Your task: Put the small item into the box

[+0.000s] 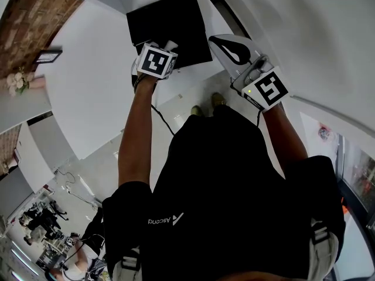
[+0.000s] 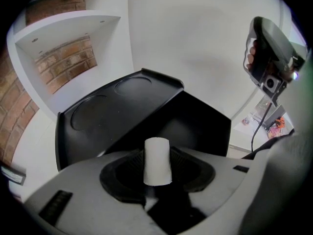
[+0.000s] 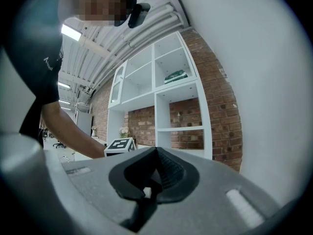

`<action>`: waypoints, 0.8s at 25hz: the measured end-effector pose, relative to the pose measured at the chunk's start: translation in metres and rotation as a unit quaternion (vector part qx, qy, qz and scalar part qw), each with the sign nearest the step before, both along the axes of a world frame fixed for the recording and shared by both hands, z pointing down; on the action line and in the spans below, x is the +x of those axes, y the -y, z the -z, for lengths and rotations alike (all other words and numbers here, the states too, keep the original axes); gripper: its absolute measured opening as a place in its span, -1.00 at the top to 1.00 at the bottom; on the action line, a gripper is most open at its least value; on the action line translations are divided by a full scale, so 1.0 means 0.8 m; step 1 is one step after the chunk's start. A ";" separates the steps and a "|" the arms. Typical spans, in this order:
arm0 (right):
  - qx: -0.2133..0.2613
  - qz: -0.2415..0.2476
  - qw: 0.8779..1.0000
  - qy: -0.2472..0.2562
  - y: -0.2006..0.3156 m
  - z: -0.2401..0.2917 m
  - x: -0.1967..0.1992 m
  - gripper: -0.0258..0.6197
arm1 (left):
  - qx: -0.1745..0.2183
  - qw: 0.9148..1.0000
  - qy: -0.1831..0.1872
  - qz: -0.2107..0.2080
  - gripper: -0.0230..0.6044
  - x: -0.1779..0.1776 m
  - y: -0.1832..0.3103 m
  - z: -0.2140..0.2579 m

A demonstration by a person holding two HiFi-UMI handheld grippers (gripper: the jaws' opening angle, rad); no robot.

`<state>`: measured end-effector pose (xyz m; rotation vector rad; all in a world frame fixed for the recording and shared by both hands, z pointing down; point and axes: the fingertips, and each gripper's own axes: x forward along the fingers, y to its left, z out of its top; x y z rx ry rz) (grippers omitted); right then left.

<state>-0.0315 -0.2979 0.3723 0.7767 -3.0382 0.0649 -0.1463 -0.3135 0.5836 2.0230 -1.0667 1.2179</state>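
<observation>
Left gripper: the left gripper [image 2: 157, 174] has its jaws drawn in narrow on the small item [image 2: 157, 160], pinching it low on its sides.
Small item: a short white cylinder that stands upright between the ribbed pads, with its upper half free above them. It is at the middle of the left gripper view.
Handling: it looks light, with a matt surface, so I judge it unlikely to slip. I cannot tell whether it is stiff or spongy, so a gentle squeeze seems wise. The curved sides at mid-height are the place to hold it, as they are held now.
Box: the black box [image 2: 195, 126] lies just beyond the item from 10 to 1 o'clock, with its dark inside open. Its raised lid [image 2: 117, 102], which bears two round impressions, leans away at 11 o'clock.
Step in hand: carrying the item over the opening, by my reading. It is not yet released.
Right gripper: the right gripper [image 3: 154, 174] has its jaws together on nothing. In the head view it is held at 3 o'clock of the box and apart from it.
Far: past those jaws, a white shelving unit [image 3: 176, 106] stands against a brick wall [image 3: 222, 111] at 12 o'clock.
</observation>
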 end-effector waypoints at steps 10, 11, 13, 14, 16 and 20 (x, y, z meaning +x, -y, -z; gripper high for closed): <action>0.011 0.000 1.000 0.001 -0.007 0.004 -0.003 0.92 | 0.023 1.000 -0.004 0.006 0.37 -0.005 -0.006 0.023; 0.012 0.001 1.000 0.001 -0.008 0.005 -0.003 0.92 | 0.027 1.000 -0.006 0.006 0.37 -0.004 -0.007 0.028; 0.013 0.001 1.000 0.000 -0.010 0.007 -0.005 0.92 | 0.038 0.999 -0.014 0.010 0.37 -0.003 -0.009 0.040; 0.013 0.002 1.000 0.000 -0.011 0.008 -0.006 0.92 | 0.046 0.999 -0.019 0.013 0.37 -0.003 -0.010 0.047; 0.014 0.004 1.000 0.000 -0.014 0.010 -0.009 0.92 | 0.064 0.997 -0.029 0.022 0.37 -0.003 -0.011 0.064; 0.018 0.008 1.000 0.001 -0.020 0.017 -0.015 0.92 | 0.109 0.991 -0.058 0.044 0.37 -0.007 -0.017 0.103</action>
